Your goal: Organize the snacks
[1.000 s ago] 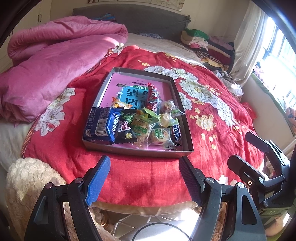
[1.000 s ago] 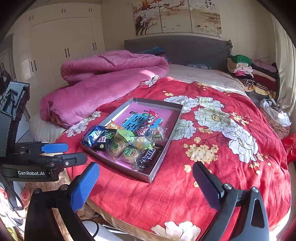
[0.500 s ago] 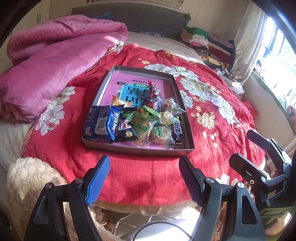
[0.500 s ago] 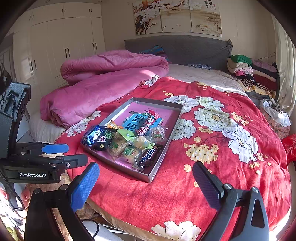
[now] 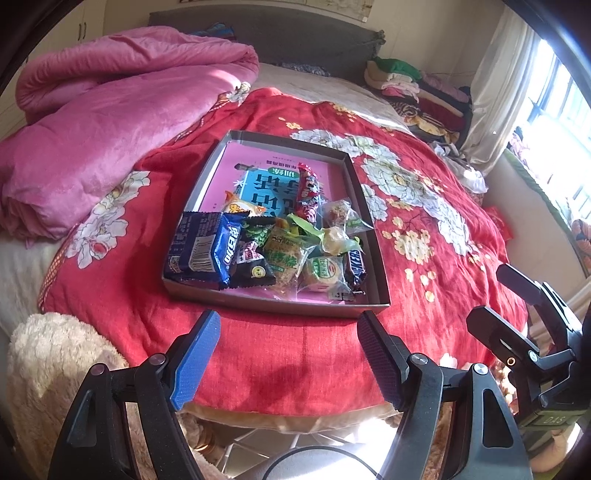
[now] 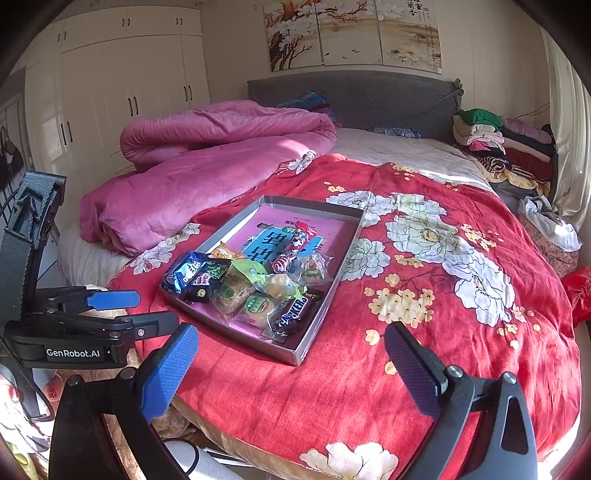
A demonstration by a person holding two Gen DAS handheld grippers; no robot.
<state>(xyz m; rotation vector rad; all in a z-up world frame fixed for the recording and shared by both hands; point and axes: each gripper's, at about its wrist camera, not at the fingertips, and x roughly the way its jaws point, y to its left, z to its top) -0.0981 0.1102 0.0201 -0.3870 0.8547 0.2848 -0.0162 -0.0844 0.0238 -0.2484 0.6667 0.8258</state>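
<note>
Fingers (image 5: pixel 199 354) of left gripper (image 5: pixel 288 354) and right gripper (image 6: pixel 291 365) spread wide, holding nothing, hovering off bed edge. Snacks (image 5: pixel 280 243) heaped at near end of grey tray (image 5: pixel 365 214) on red bedspread (image 6: pixel 424 280). Unclear whether sorted or not. Tray's long axis points toward headboard; Snickers bar (image 6: pixel 295 308) lies crosswise. For any pick, better to close across one wrapper's short side.

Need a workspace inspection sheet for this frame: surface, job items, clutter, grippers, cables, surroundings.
Surface: red floral bedspread on a bed, rumpled.
Job's things: grey tray holding mixed snacks, including a blue biscuit pack and a Snickers bar, piled at its near end.
Clutter: pink quilt bunched beside the tray; folded clothes stacked at the head of the bed.
Grippers: left gripper open, empty; right gripper open, empty; both short of the tray.
Cables: black cable below the left gripper.
Surroundings: wardrobe, wall paintings.
</note>
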